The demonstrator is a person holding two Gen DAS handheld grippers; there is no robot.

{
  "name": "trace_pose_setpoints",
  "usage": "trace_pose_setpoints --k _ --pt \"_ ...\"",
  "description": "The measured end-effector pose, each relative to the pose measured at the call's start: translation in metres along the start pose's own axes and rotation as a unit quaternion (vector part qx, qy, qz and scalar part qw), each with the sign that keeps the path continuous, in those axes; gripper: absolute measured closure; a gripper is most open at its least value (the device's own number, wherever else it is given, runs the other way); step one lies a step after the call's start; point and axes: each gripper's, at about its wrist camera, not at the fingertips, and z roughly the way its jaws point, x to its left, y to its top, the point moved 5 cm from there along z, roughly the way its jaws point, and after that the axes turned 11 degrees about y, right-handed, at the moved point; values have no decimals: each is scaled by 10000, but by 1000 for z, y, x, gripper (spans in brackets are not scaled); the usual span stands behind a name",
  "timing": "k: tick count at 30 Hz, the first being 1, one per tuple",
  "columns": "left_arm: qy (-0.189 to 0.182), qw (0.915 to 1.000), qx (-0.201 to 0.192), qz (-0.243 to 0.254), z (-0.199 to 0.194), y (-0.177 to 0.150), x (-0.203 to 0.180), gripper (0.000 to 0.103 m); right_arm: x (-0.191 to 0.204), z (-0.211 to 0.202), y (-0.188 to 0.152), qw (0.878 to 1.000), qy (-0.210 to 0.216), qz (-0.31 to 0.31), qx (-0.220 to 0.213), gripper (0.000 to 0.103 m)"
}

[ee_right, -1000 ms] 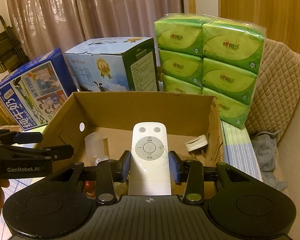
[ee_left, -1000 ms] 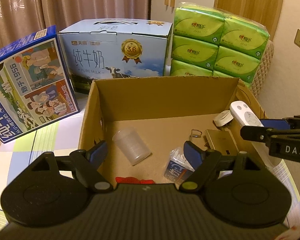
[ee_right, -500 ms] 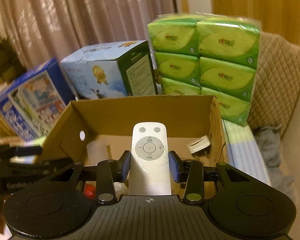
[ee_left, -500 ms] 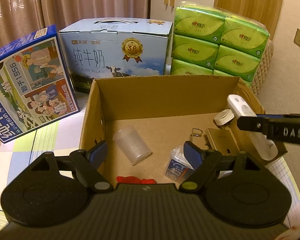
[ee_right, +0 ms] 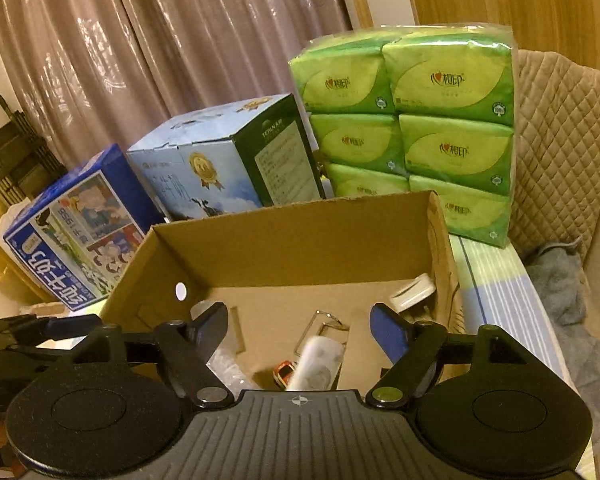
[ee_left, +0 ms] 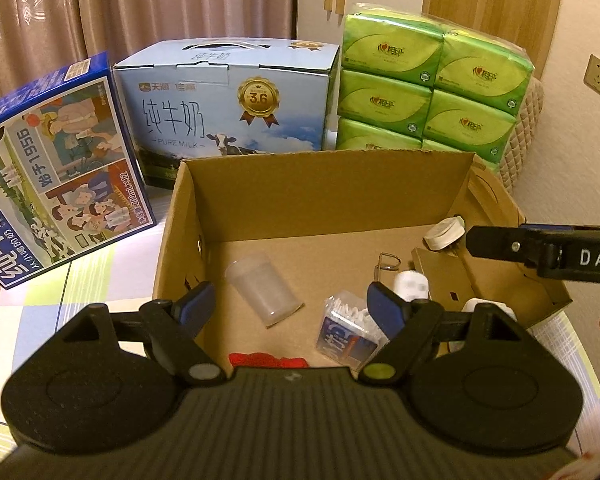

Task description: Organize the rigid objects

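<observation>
The right gripper has just let go: jaws apart, the white remote now drops blurred into the cardboard box. Left gripper hovers, jaws apart, empty; one more object looks stowed

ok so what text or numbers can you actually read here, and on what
"PURE MILK" and "纯牛奶": front of the light blue milk carton
"3.6": gold medal on that carton
"1956": sideways on the dark blue milk box
"DAS": white letters on the right gripper, cut off at the frame edge
Green tissue packs: red logo too small to read
Small blue packet in the cardboard box: blurred
</observation>
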Motion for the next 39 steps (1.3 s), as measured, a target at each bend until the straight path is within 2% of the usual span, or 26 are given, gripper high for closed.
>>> trace_pose_setpoints --k 12,22,25,27,29,39 --pt "39 10000 -38 3 -2 0 2 24 -3 -1 -6 9998 -139 -64 122 28" --pt "198 9998 -28 -54 -3 -5 6 23 -9 0 -13 9988 -264 -7 416 28" --pt "241 9996 -33 -124 -5 -5 9 20 -11 -4 -15 9986 -277 44 442 25" --pt "265 9995 -50 -155 -8 -5 10 13 -11 -8 -15 9987 -298 52 404 15" --pt "249 9995 -79 -196 -12 -5 11 11 -11 -12 -15 9987 -317 63 390 11" --pt "129 9995 -147 -236 -40 -11 8 4 -3 -37 -20 9982 -354 37 475 10"
